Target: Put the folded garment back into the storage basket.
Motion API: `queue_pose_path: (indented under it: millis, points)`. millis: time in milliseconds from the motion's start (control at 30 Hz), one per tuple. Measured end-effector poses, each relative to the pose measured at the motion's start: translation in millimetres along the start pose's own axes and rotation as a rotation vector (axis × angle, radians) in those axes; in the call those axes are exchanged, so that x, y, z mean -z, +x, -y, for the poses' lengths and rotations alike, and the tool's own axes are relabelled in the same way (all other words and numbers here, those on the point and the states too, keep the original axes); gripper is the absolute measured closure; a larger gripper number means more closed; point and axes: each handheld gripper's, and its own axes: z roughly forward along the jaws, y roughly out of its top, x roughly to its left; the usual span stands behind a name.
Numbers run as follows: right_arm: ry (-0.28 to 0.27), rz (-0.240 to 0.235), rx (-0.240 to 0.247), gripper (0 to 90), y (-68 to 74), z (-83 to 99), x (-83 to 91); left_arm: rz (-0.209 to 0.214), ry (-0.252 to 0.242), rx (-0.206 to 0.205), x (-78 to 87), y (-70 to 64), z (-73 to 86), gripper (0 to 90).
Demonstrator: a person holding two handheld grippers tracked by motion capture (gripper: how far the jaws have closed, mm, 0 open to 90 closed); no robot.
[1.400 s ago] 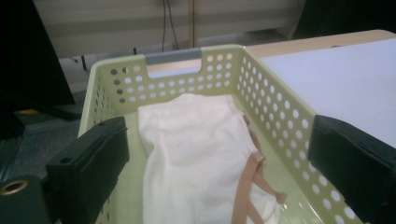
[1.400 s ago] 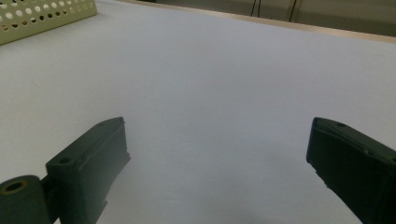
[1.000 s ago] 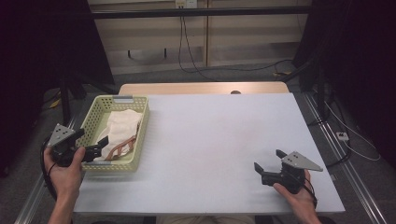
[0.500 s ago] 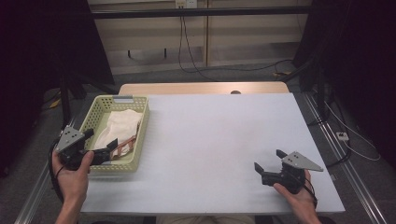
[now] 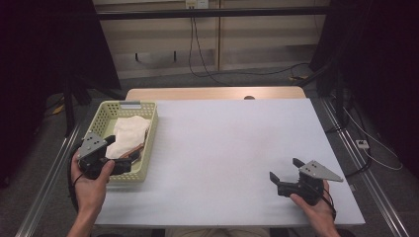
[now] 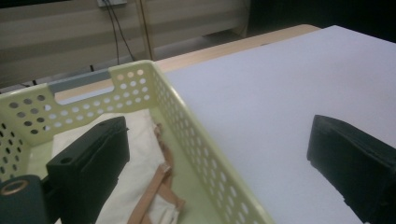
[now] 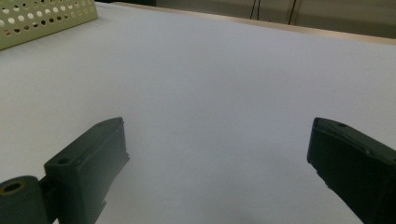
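Two grippers: one was held in each hand at a white table [image 5: 222, 148], the left gripper [image 5: 123, 160] at the near left and the right gripper [image 5: 285, 169] at the near right, well apart.
Left gripper state: the jaws stood wide apart and gripped nothing. In the left gripper view one jaw hung over the inside of the basket [image 6: 187, 116], above the cloth, and the other over the bare table [image 6: 280, 93], so the jaws straddled the basket's side wall.
Right gripper state: the jaws stood wide apart and empty, low over the bare table [image 7: 210, 70]; whether they touched it cannot be told.
Basket: a pale green perforated basket [image 5: 150, 143] stood at the left edge of the table. Its corner [image 7: 46, 18] appeared far off in the right gripper view.
Cloth: a white folded cloth [image 5: 129, 136] lay inside the basket. In the left gripper view the cloth [image 6: 140, 154] lay just beside the jaw over the basket; contact cannot be told.
Strap: a tan strap [image 6: 161, 184] lay on the cloth, near the basket's side wall.
Hands: the left hand [image 5: 89, 185] and the right hand [image 5: 311, 207] each held a gripper from below.
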Motion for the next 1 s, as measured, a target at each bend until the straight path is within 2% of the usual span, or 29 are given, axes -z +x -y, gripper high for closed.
queue_pose_path:
  millis: [200,467,633,733,867,1000]
  points:
    - [0.0,0.0,0.0,5.0,0.2,0.0,0.2,0.029,-0.01,-0.01,-7.5,-18.7,-0.2,5.8]
    - [-0.001,0.0,0.002,5.0,0.0,0.0,0.4,0.073,0.003,-0.04,-21.2,-37.9,-5.3,5.8]
    - [-0.001,0.0,0.002,5.0,-0.1,0.0,0.5,0.078,0.022,-0.026,-32.5,-50.1,-6.1,5.3]
    - [-0.002,-0.001,0.002,5.1,-0.2,0.1,0.5,0.098,0.025,-0.031,-37.9,-57.3,-5.0,5.2]
    - [-0.001,-0.003,0.005,5.1,0.0,0.1,0.6,0.142,0.036,-0.016,-45.0,-62.5,-3.6,5.6]
    - [-0.002,-0.001,0.002,5.1,-0.2,0.0,0.3,0.142,0.021,-0.02,-52.5,-69.1,-3.2,5.8]
